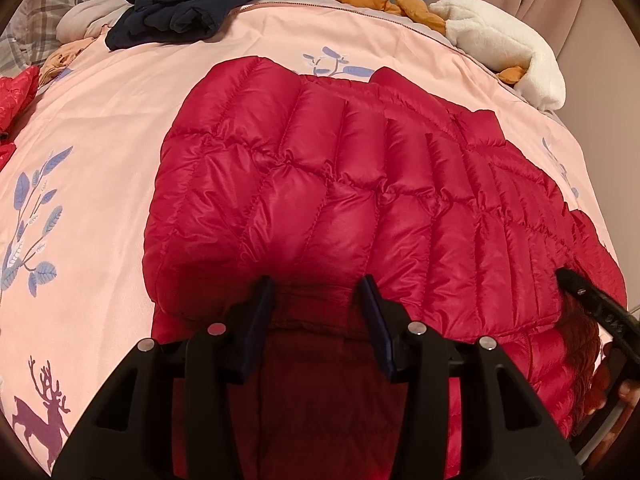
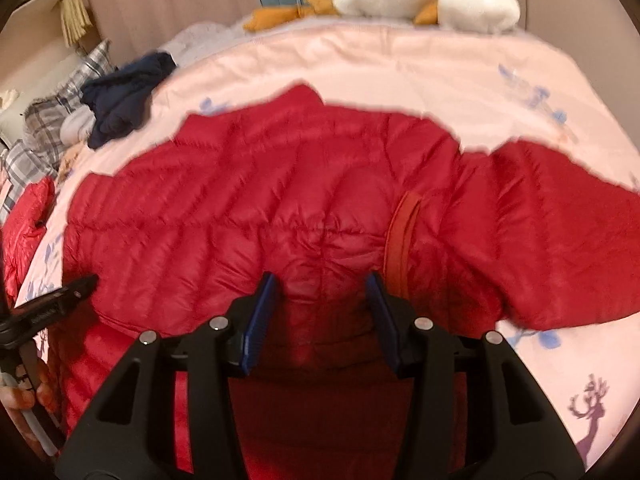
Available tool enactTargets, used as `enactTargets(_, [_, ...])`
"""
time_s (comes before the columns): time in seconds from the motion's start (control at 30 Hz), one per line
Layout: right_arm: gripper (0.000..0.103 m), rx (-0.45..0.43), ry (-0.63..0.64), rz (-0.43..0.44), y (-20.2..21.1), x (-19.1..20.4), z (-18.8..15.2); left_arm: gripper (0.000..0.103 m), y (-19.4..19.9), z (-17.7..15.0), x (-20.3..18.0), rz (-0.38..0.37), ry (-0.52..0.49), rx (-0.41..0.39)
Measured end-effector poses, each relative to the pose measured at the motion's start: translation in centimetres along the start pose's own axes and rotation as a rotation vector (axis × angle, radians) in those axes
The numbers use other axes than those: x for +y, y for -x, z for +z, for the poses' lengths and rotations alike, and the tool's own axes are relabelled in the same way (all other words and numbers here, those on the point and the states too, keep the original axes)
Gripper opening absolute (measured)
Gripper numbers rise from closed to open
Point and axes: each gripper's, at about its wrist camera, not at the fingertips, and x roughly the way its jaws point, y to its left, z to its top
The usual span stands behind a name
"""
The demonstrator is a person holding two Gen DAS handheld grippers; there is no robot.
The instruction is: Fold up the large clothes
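A red quilted down jacket [image 1: 340, 184] lies spread on the pink bed cover [image 1: 104, 128]; it fills the middle of the right wrist view too [image 2: 280, 208]. My left gripper [image 1: 318, 286] is open, its jaws over the jacket's near folded edge, holding nothing. My right gripper [image 2: 322, 282] is open over the jacket's near edge, beside a red hanging loop [image 2: 404, 232]. The right gripper's tip shows at the right of the left wrist view [image 1: 576, 284]. The left gripper's tip shows at the left of the right wrist view [image 2: 76, 288].
A dark navy garment [image 1: 184, 0] lies crumpled at the far left of the bed. A white plush toy with orange parts [image 1: 500, 40] lies at the far right. A second red garment [image 1: 16, 92] and a plaid pillow [image 1: 52, 4] sit at the left edge.
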Motion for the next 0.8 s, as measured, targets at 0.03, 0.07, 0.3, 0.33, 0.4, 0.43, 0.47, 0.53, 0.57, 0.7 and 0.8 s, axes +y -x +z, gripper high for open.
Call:
enactTargets(0.03, [0.048,-0.017,0.006,-0.003,0.4,0.0,0.1,0.047,0.0,0.0,-0.1,0.001,0.001,0.002])
enactTargets(0.07, [0.048,-0.037,0.015,-0.010,1.1,0.1,0.2,0.047,0.0,0.1,-0.1,0.002,0.001,0.004])
enactTargets(0.3, [0.048,0.018,0.025,-0.043,0.4,-0.6,-0.3,0.047,-0.1,0.1,-0.3,0.011,0.000,0.004])
enactTargets(0.33, [0.048,0.034,0.018,-0.048,-0.1,-0.8,-0.5,0.047,-0.1,0.1,-0.3,0.013,0.000,0.003])
enactTargets(0.4, [0.049,0.053,-0.005,-0.037,-0.8,-1.4,-1.0,0.047,-0.2,0.0,-0.4,0.018,-0.006,0.002])
enactTargets(0.43, [0.049,0.057,-0.014,-0.027,-1.0,-1.7,-1.2,0.047,-0.2,0.0,-0.5,0.021,-0.010,0.002])
enactTargets(0.47, [0.049,0.060,-0.015,-0.025,-1.1,-1.7,-1.2,0.047,-0.2,0.0,-0.5,0.022,-0.011,0.001])
enactTargets(0.53, [0.049,0.065,-0.009,-0.026,-1.3,-1.7,-1.1,0.047,-0.2,0.0,-0.5,0.026,-0.016,0.000])
enactTargets(0.57, [0.049,0.066,-0.005,-0.027,-1.4,-1.6,-1.1,0.047,-0.2,-0.1,-0.5,0.027,-0.016,0.000])
enactTargets(0.7, [0.050,0.069,-0.002,-0.028,-1.6,-1.6,-1.1,0.047,-0.3,-0.2,-0.6,0.031,-0.025,-0.006])
enactTargets(0.8, [0.050,0.067,-0.019,-0.038,-1.0,-1.5,-0.9,0.047,-0.2,-0.1,-0.7,0.044,-0.025,-0.007])
